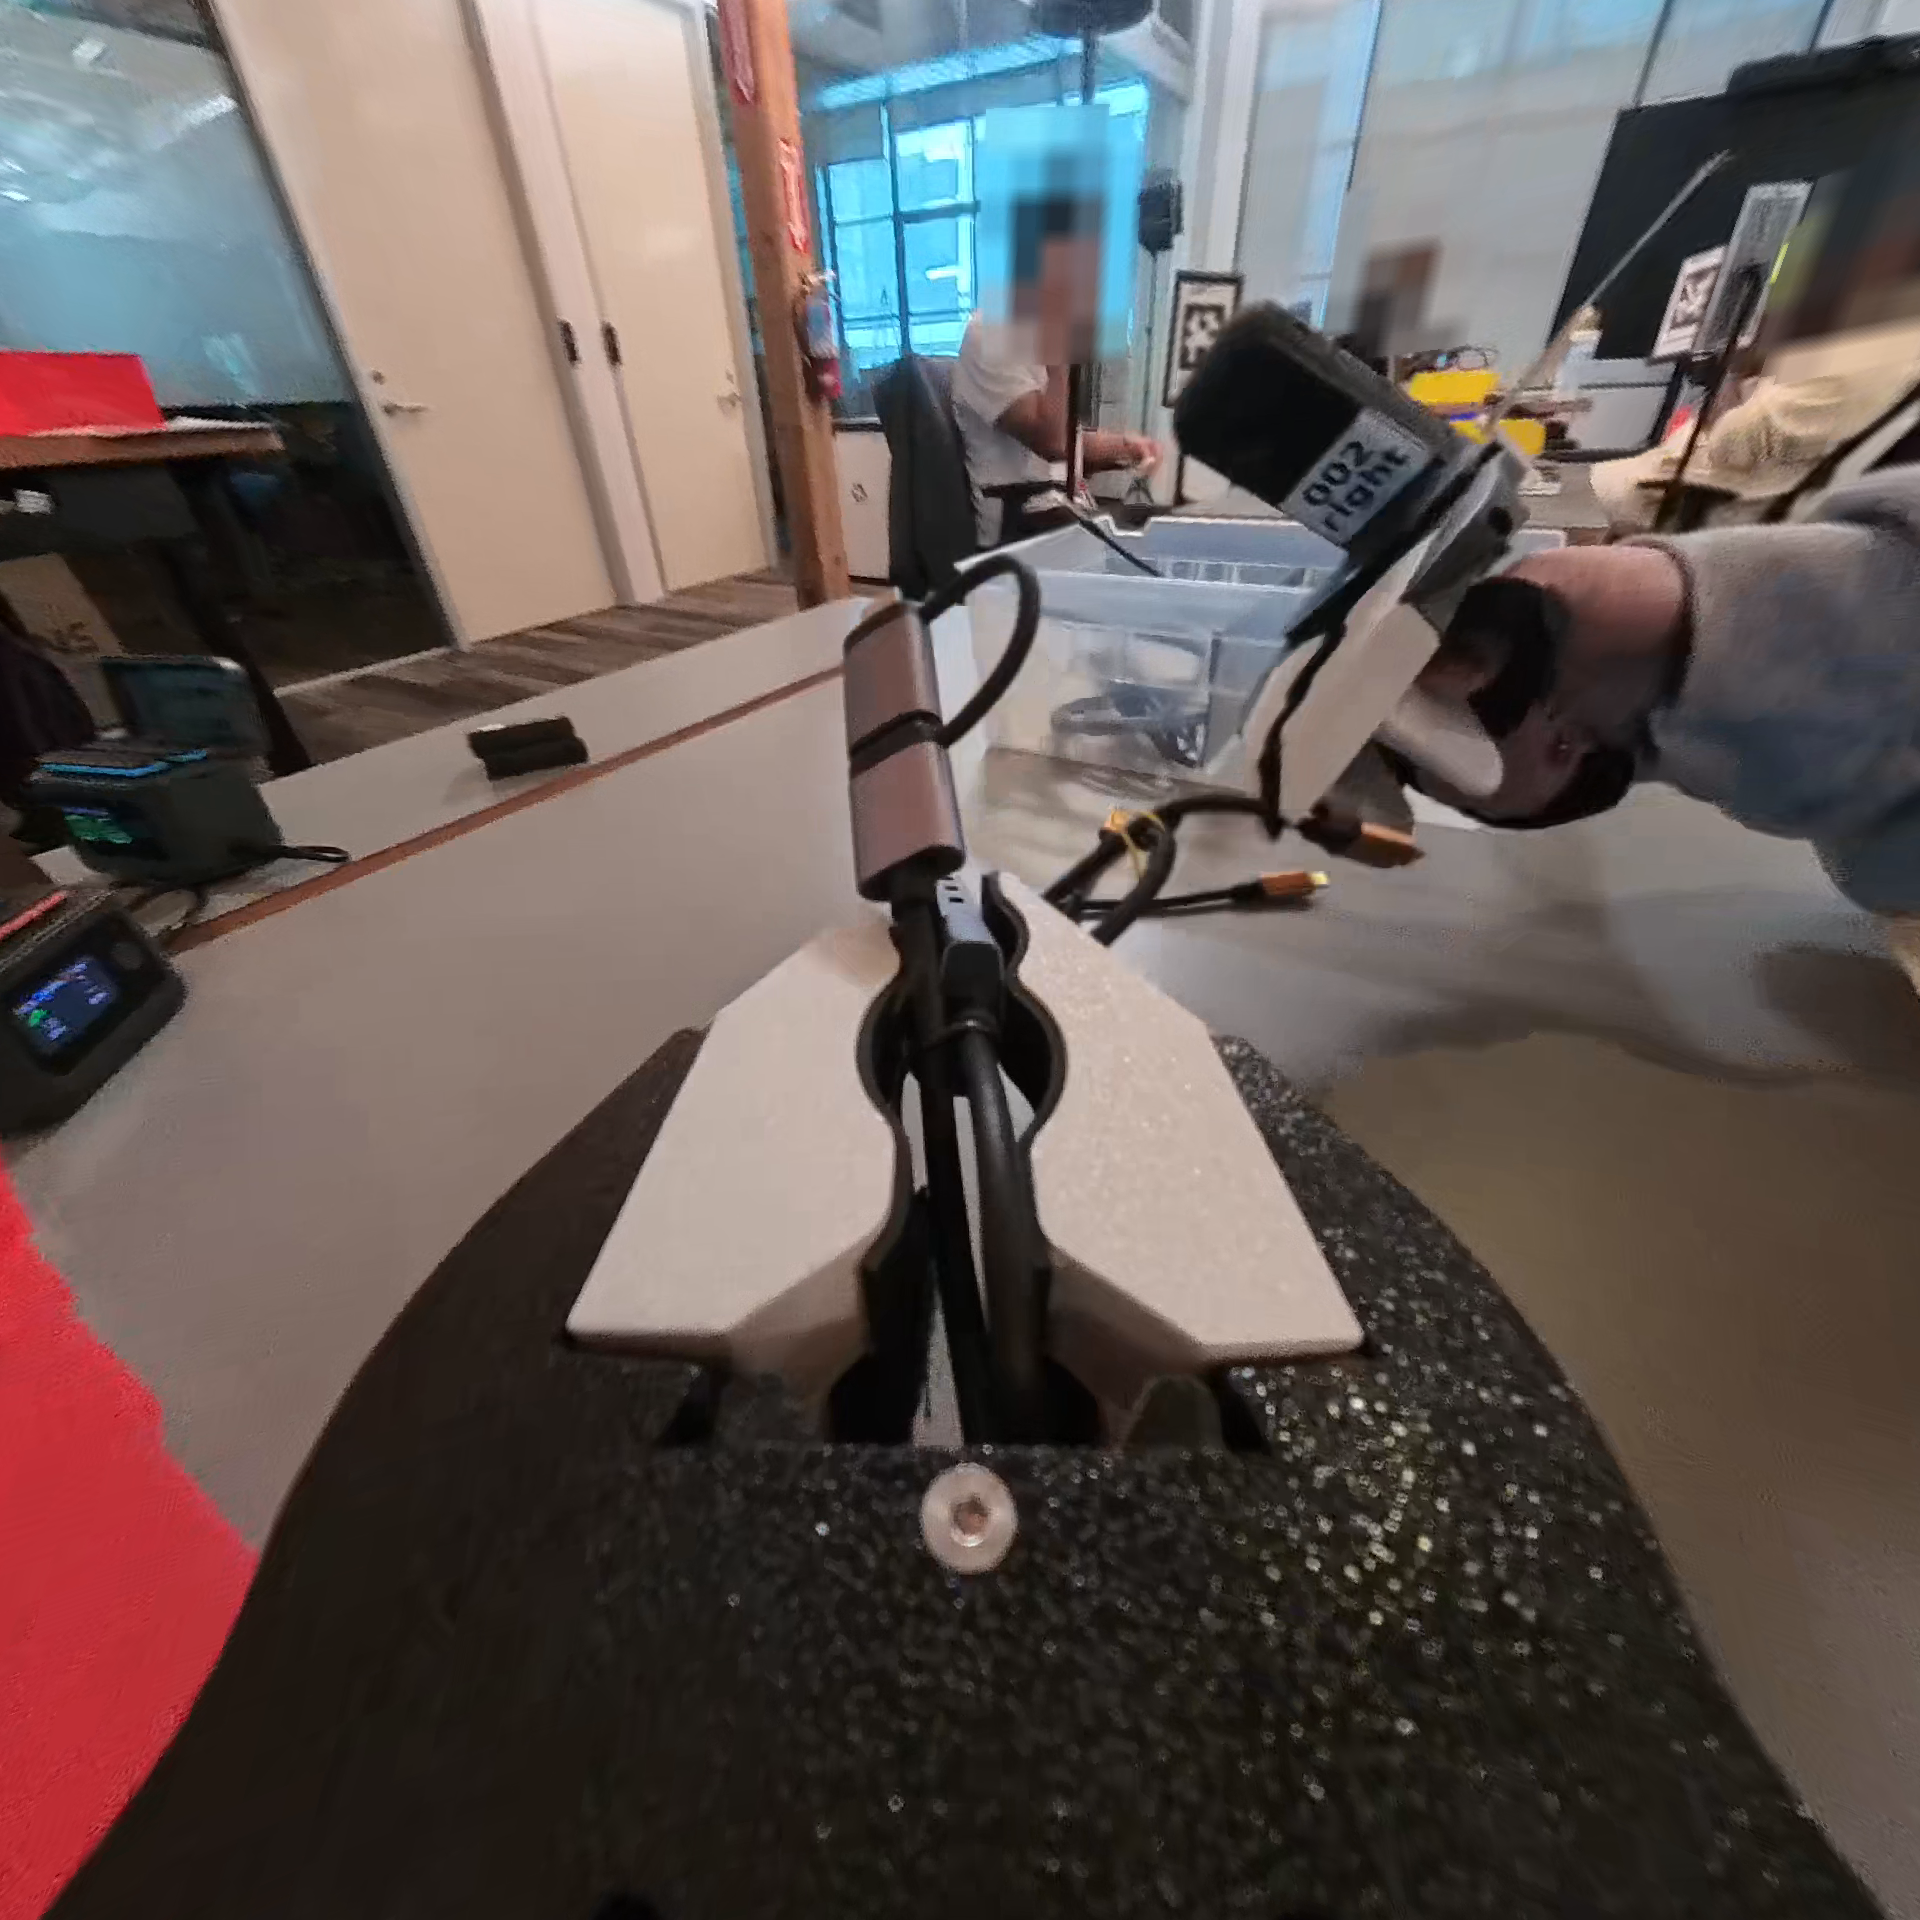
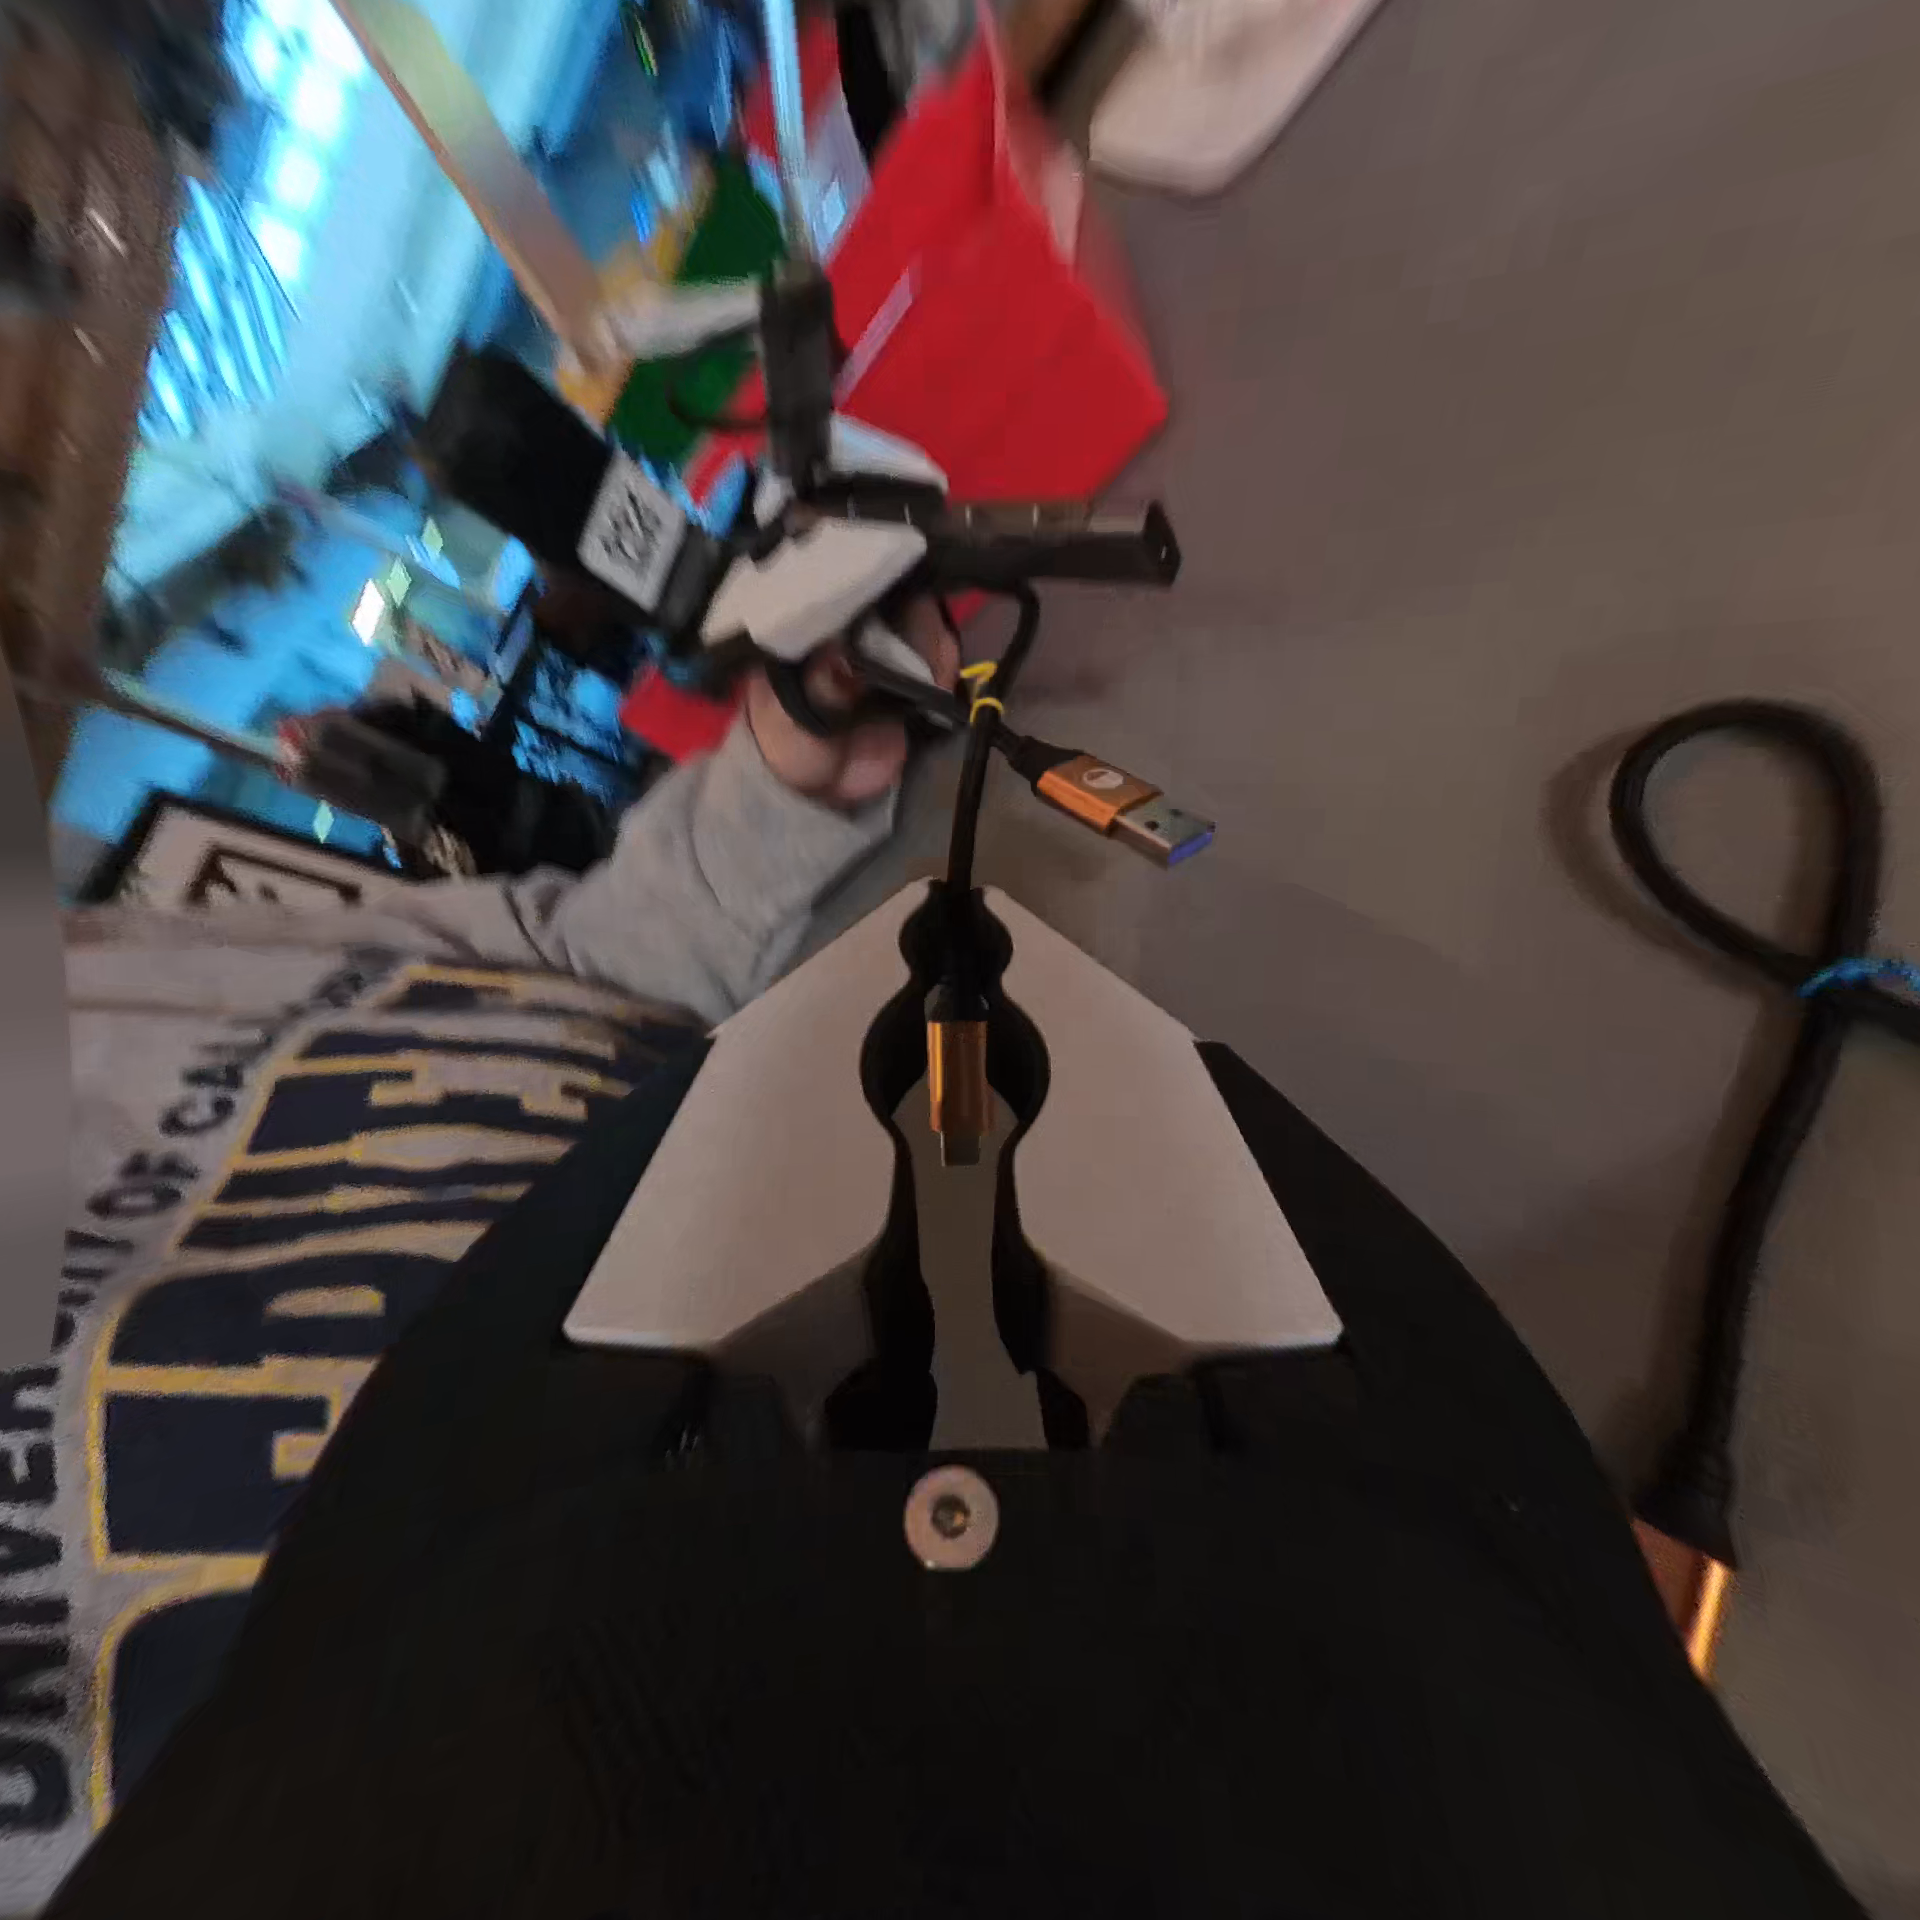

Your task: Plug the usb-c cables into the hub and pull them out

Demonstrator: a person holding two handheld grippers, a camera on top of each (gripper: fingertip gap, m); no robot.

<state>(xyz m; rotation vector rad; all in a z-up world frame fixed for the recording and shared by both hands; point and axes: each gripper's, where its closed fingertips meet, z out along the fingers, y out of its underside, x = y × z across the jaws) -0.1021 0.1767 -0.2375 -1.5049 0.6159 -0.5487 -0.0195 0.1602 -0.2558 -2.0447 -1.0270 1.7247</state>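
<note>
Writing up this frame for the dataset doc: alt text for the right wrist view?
The right gripper is shut on a black cable, whose orange usb-c plug points back toward the camera between its fingers. Beyond, the left gripper holds the grey hub above a grey table, where another black cable lies looped.

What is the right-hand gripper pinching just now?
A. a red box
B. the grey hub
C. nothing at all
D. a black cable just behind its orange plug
D: in the right wrist view the right gripper is closed on a black cable, whose orange plug sits between its white fingers, while the hub is in the left gripper.
</note>
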